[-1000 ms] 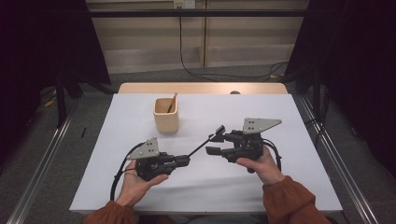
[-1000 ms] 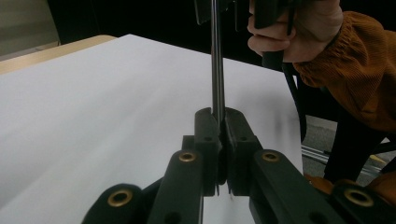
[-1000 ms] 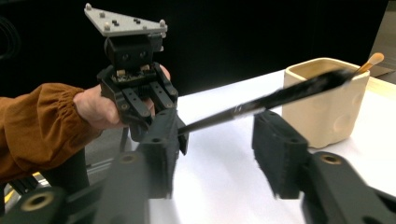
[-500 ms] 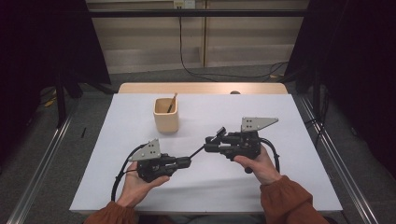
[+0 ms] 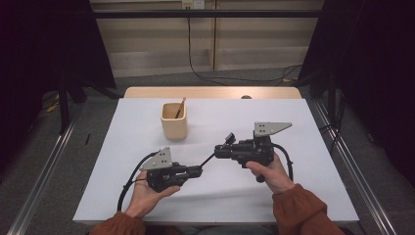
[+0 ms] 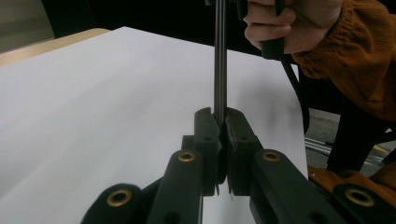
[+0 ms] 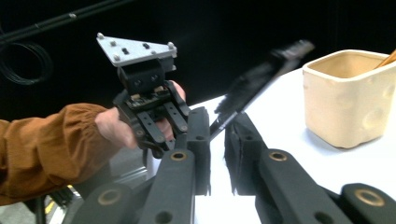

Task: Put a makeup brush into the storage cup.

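Observation:
A thin black rod (image 5: 210,159) with a bristly dark end spans the gap between my two grippers above the white table. My left gripper (image 5: 199,169) is shut on its lower end; in the left gripper view the jaws (image 6: 222,122) pinch the rod (image 6: 220,56), which rises toward the other hand. My right gripper (image 5: 218,150) sits further up the rod. In the right gripper view its jaws (image 7: 217,135) stand apart with the blurred rod (image 7: 254,81) passing between them. Whether the pads touch it I cannot tell.
A beige cup (image 5: 174,121) with a wooden stick (image 5: 179,107) in it stands on the white table (image 5: 122,147), behind and left of the grippers. The cup (image 7: 348,98) is close on the right in the right gripper view. Cables trail from both grippers.
The right gripper has shifted slightly left and up along the rod. The left gripper and the cup have stayed put.

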Tool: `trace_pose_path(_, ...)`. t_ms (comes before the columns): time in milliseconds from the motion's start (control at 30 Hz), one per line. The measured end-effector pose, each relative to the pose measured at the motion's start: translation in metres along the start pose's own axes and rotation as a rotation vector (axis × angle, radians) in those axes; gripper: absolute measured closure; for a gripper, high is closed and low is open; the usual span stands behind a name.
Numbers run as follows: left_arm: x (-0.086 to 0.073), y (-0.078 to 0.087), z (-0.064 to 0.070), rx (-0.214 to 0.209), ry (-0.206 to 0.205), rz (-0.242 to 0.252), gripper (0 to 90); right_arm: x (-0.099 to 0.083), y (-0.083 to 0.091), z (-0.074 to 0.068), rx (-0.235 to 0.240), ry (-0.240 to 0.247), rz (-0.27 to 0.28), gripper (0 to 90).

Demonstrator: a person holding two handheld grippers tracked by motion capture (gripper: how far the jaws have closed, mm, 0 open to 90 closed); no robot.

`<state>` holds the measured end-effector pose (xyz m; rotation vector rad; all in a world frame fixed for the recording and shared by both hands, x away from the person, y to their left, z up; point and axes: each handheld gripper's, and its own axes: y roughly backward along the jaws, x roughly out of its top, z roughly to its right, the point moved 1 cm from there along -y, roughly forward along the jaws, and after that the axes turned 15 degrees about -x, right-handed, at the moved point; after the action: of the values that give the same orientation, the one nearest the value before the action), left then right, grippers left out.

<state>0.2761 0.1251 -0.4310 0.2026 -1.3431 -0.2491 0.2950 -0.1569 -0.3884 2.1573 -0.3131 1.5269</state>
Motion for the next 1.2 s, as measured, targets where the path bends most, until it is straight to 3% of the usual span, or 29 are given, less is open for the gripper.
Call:
trace_pose_path(333,-0.004,-0.002,-0.004,0.016,0.0,0.013,81.5,0.001,-0.002,-0.004,0.032,-0.006,-0.005,85.5)
trace_pose_path(700,-0.003,0.002,-0.003,0.046,0.005,0.058,63.3,0.002,0.002,-0.002,0.013,-0.008,-0.001,85.5)
trace_pose_path(867,-0.003,0.005,-0.001,0.067,0.021,0.078,51.6,0.003,0.003,-0.001,0.013,-0.007,-0.001,85.5)
trace_pose_path(1200,0.001,0.018,-0.001,0.141,0.054,0.131,15.9,0.008,0.011,0.001,-0.001,-0.01,-0.007,85.5)
